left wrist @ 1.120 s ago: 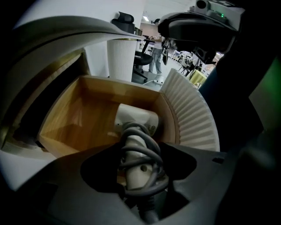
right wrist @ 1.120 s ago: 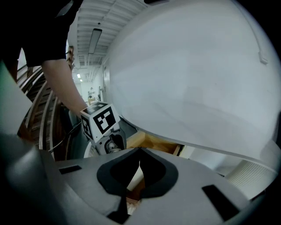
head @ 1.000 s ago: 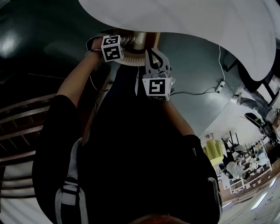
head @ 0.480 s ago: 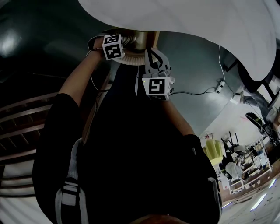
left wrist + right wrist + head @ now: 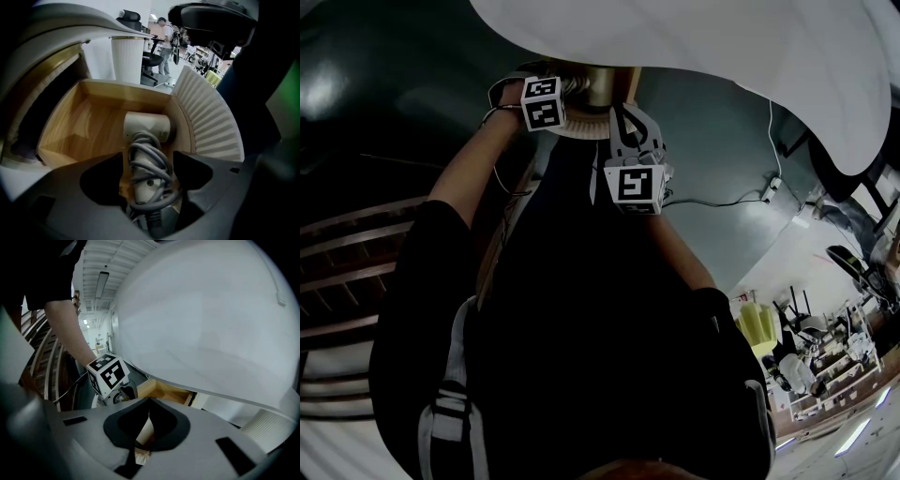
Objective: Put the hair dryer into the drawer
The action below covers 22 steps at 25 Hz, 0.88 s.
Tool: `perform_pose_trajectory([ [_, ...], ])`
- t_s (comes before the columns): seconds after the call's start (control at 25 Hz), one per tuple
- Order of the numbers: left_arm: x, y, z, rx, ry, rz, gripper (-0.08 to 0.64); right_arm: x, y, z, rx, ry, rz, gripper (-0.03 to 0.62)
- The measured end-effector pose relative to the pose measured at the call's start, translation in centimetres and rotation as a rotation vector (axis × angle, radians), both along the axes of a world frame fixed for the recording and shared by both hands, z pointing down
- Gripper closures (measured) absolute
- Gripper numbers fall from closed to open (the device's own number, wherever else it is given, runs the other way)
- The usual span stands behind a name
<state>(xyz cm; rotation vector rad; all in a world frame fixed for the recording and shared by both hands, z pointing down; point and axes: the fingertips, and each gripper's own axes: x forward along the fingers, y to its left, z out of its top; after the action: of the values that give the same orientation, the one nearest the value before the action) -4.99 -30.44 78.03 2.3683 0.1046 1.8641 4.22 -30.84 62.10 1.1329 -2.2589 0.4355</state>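
Observation:
The white hair dryer (image 5: 145, 129), with its grey cord (image 5: 149, 165) wound round the handle, lies in the open wooden drawer (image 5: 79, 126), close to the ribbed white front (image 5: 211, 122). My left gripper (image 5: 147, 161) points down over it. Its jaws have just been opening and now stand wide on either side of the handle, with gaps showing, so the pads do not press on it. In the head view the left gripper (image 5: 567, 89) is up at the drawer under the table. My right gripper (image 5: 149, 401) hangs beside it with its tips together; its marker cube (image 5: 636, 185) faces me.
A big white tabletop (image 5: 694, 37) overhangs the drawer and fills most of the right gripper view (image 5: 201, 319). A white ribbed column (image 5: 127, 58) stands behind the drawer. My own dark torso (image 5: 581, 328) fills the lower head view. A cable (image 5: 722, 199) trails on the floor.

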Motion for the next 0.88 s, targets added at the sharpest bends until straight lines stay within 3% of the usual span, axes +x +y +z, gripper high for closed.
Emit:
perform_pose_trajectory([
  [0.32, 1.7, -1.5, -3.5, 0.127, 0.094, -0.068, 0.232, 1.1, 0.6, -0.7, 0.031, 0.002, -0.023, 0.569],
  [0.48, 2.5, -2.2, -7.5, 0.279, 0.191, -0.085, 0.418, 1.1, 0.8, -1.7, 0.063, 0.017, -0.045, 0.568],
  [0.6, 3.2, -2.1, -10.1, 0.329, 0.235, -0.119, 0.531, 1.4, 0.3, -2.8, 0.100, 0.023, -0.059, 0.568],
  [0.88, 3.1, -1.4, -15.4, 0.386, 0.332, -0.307, 0.552, 1.2, -0.4, -6.1, 0.129, 0.005, -0.054, 0.568],
])
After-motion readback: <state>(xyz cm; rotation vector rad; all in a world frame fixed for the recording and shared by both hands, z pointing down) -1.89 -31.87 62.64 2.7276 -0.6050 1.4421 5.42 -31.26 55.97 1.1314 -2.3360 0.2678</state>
